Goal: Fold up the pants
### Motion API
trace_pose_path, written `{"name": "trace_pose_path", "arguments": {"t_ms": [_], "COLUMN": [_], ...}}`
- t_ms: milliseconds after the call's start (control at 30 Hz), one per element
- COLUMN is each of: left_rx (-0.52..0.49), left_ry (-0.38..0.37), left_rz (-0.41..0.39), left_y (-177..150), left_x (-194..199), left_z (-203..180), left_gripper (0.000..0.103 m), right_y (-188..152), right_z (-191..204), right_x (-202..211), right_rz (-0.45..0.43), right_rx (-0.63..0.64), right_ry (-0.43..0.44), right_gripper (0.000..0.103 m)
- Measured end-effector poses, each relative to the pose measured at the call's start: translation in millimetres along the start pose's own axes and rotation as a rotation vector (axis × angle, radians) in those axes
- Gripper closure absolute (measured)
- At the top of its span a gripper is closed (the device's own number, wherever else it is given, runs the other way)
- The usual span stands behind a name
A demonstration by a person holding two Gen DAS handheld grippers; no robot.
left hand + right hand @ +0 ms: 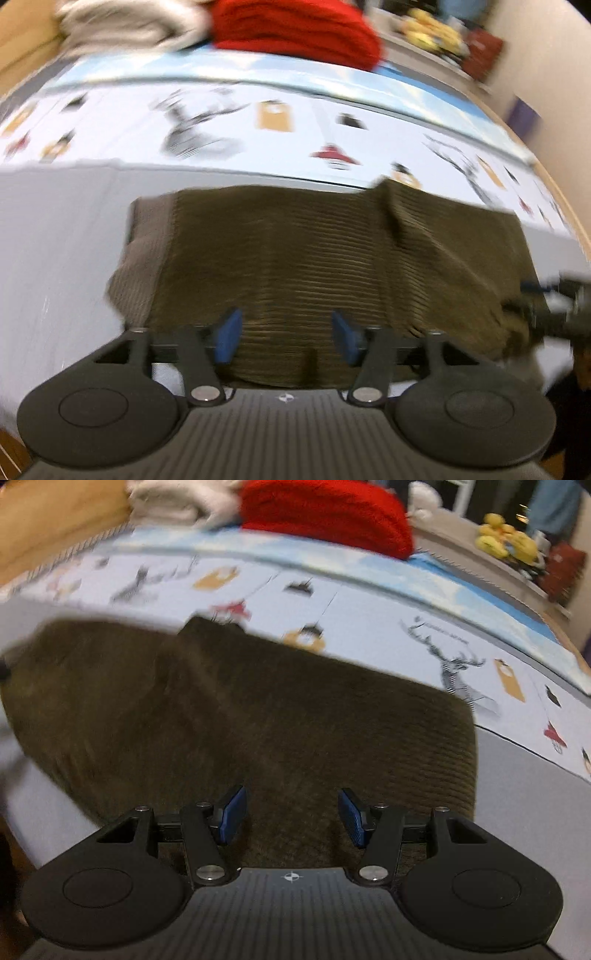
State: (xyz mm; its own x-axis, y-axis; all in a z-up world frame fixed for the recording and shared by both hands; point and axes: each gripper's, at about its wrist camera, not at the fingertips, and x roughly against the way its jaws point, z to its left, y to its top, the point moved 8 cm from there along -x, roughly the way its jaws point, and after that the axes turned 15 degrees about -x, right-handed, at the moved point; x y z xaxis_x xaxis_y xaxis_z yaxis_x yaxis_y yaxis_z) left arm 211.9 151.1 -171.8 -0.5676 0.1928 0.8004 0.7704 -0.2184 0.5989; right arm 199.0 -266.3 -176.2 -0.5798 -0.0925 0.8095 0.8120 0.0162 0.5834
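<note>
**Both tongs spread wide above the corduroy pants on the bed**

Now the olive-brown corduroy pants (314, 258) lie folded into a broad rectangle on the grey part of the bed (55, 240), close to its near edge, their far edge touching the printed strip of the cover. A raised crease runs down the cloth toward the right side in the left wrist view. The left tongs (286, 336) stand wide, the blue pads (229, 334) well apart with ribbed fabric showing between them; they grip nothing. The right tongs (291, 818) are likewise wide, their blue pads (352, 818) apart over the pants (258, 720), near the near edge of the cloth, holding nothing. Whether either pair touches the fabric cannot be told. Motion blur softens both views.

Beyond the pants the cover bears a deer print (454, 664) and small coloured figures. At the far edge of the bed sit a red knitted garment (325, 513) and, beside it, a white folded cloth (173, 502). Yellow plush toys (506, 539) rest on a ledge past the far right corner.
</note>
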Motion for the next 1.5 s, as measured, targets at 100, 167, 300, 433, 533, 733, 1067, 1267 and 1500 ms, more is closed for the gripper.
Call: {"name": "trace_pose_path", "arguments": {"t_ms": [100,167,300,433,533,733,1067,1267,1500], "left_rx": [0.151,0.265,0.449,0.546,0.569,0.543,0.463,0.296,0.112], "left_ry": [0.006,0.01,0.041,0.033,0.035,0.079,0.185,0.2,0.105], "left_rz": [0.027,0.038,0.08,0.116,0.121,0.092,0.03,-0.119,-0.28], "left_y": [-8,-15,-30,-39,-42,-35,-16,33,107], "left_x": [-6,-9,-21,-36,-46,-52,-31,5,22], "left_z": [31,51,83,97,100,93,90,52,-37], "left_gripper": [0.031,0.021,0.021,0.021,0.017,0.014,0.068,0.073,0.076], "right_y": [-12,-9,-2,-3,-5,-9,-13,-8,4], "right_z": [-2,-3,-8,-8,-11,-16,-22,-20,-41], "right_x": [-21,-26,-29,-29,-29,-24,-18,-15,-1], "right_rz": [0.1,0.109,0.125,0.126,0.128,0.13,0.131,0.121,0.052], "right_rx": [0.053,0.029,-0.034,-0.028,-0.031,-0.037,-0.05,-0.041,-0.124], "right_ry": [-0.044,-0.046,-0.032,-0.028,-0.022,-0.018,-0.017,-0.041,-0.052], "right_gripper": [0.045,0.043,0.043,0.041,0.041,0.039,0.038,0.039,0.04]}}
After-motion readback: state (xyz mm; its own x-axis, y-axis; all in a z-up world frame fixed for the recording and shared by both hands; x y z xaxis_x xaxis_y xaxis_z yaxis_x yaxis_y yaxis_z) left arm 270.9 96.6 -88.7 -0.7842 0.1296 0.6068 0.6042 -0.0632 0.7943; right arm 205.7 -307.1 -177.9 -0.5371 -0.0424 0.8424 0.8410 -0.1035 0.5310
